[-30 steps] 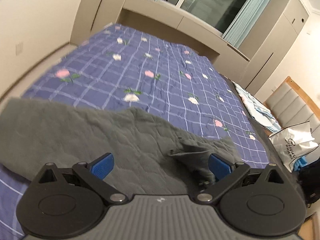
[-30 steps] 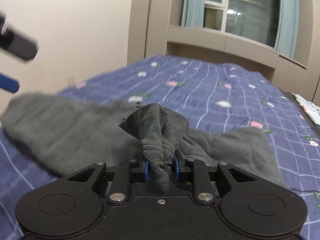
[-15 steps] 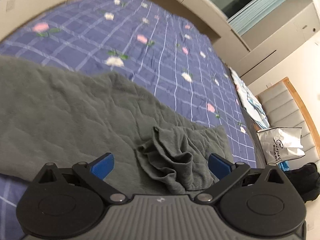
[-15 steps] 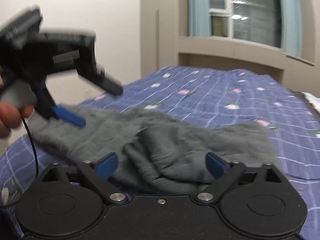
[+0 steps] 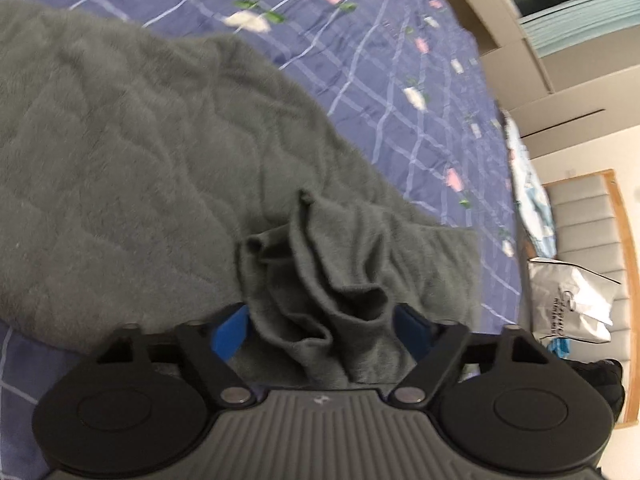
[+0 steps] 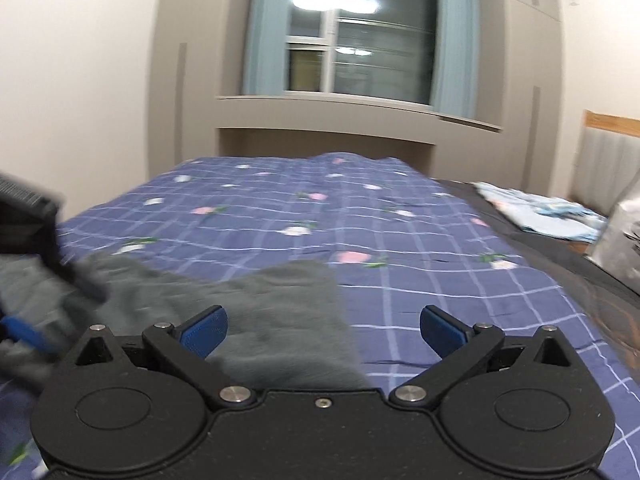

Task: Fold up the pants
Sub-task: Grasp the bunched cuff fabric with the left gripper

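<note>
Lying spread on the quilt (image 5: 400, 60), the pants (image 5: 140, 140) show a bunched fold (image 5: 320, 280) between your left gripper (image 5: 324, 326) pads; its jaws have just been closing, contact unclear. Your right gripper (image 6: 322, 330) gapes wide, empty, above the pants' edge.

left gripper (image 6: 24, 280) motion-blurred at frame edge, pants (image 5: 140, 152) cut off left

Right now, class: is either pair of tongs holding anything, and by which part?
Right tongs: open, empty. Left tongs have been closing around the pants' bunched end; no firm grip yet.
</note>
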The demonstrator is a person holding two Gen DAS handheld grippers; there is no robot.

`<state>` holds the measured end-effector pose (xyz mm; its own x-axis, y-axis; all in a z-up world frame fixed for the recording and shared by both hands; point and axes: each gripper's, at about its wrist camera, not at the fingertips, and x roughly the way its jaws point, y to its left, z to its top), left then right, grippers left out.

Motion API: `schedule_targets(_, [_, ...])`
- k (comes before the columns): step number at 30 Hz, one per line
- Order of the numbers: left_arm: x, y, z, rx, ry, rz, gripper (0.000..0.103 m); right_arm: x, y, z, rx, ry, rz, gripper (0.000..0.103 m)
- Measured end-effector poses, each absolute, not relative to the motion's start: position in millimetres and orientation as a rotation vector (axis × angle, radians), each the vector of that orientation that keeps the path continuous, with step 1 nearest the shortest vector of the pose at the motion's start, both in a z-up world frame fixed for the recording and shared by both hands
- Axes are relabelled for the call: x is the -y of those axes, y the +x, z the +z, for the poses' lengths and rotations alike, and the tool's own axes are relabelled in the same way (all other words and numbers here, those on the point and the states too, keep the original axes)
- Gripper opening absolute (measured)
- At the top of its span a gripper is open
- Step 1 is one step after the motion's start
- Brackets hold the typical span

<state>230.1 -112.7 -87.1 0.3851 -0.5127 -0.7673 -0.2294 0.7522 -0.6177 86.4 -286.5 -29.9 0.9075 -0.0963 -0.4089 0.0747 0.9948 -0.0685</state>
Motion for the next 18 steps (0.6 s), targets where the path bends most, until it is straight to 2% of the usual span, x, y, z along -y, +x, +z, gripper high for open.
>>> schedule_targets(2, [112, 229, -91, -1.198, -0.742, -0.194, 0.06, 293, 97, -36, -0.442, -0.032, -0.126, 0.102])
schedule_targets(3, [110, 229, -92, -1.198, -0.745, -0.195, 0.047, 295, 102, -40, -0.457, -0.023, -0.145, 0.102])
schedule_targets(4, [110, 228, -94, -1.196, -0.75, -0.2, 0.038, 298, 107, -45, -0.48, -0.017, -0.159, 0.102])
schedule_targets(7, [112, 228, -96, -1.18, -0.771, -0.229, 0.022, 299, 115, -63, -0.551, -0.009, -0.161, 0.102])
schedule_targets(10, [114, 226, -90, -1.148, -0.754, -0.242, 0.011, 301, 118, -78, -0.595, 0.016, -0.166, 0.102])
schedule_targets(18, [114, 216, -61, -1.013, -0.654, -0.285, 0.007, 296, 118, -67, -0.586, 0.002, -0.167, 0.102])
